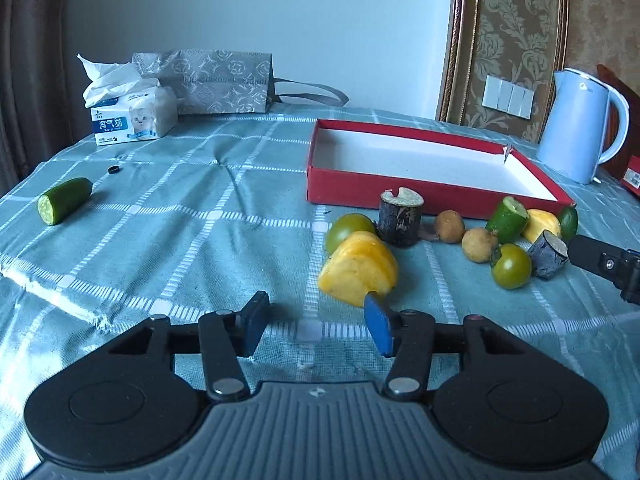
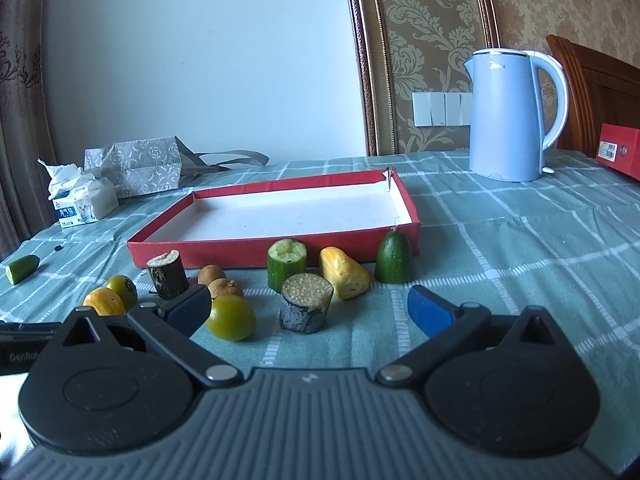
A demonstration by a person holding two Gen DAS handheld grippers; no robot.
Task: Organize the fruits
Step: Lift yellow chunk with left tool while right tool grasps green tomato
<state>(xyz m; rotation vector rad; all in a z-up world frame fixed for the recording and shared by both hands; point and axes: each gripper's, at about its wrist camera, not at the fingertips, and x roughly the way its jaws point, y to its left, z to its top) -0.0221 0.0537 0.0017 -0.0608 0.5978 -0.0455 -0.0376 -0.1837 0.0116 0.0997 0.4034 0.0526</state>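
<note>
A shallow red box [image 1: 400, 190] [image 2: 256, 249] with a white inside lies empty on the checked cloth. In front of it sit cut fruit pieces: a yellow chunk [image 1: 358, 268] [image 2: 103, 302], green round fruits [image 1: 511, 266] [image 2: 232, 317], dark sugarcane stubs [image 1: 401, 216] [image 2: 306, 308], brown longans [image 1: 479, 245] [image 2: 225, 288], cucumber pieces [image 1: 507, 219] [image 2: 287, 264] and another yellow chunk [image 2: 343, 278]. One cucumber piece [image 1: 64, 200] [image 2: 22, 269] lies far left. My left gripper [image 1: 316, 324] is open, just short of the yellow chunk. My right gripper [image 2: 310, 310] is open wide around the near sugarcane stub.
A blue kettle [image 1: 580, 124] [image 2: 514, 114] stands at the back right. A tissue pack [image 1: 130, 114] [image 2: 82, 202] and a grey paper bag [image 1: 224, 82] [image 2: 138, 166] stand at the back left. A red carton [image 2: 620, 152] is at the far right. A small black ring [image 1: 114, 169] lies near the lone cucumber.
</note>
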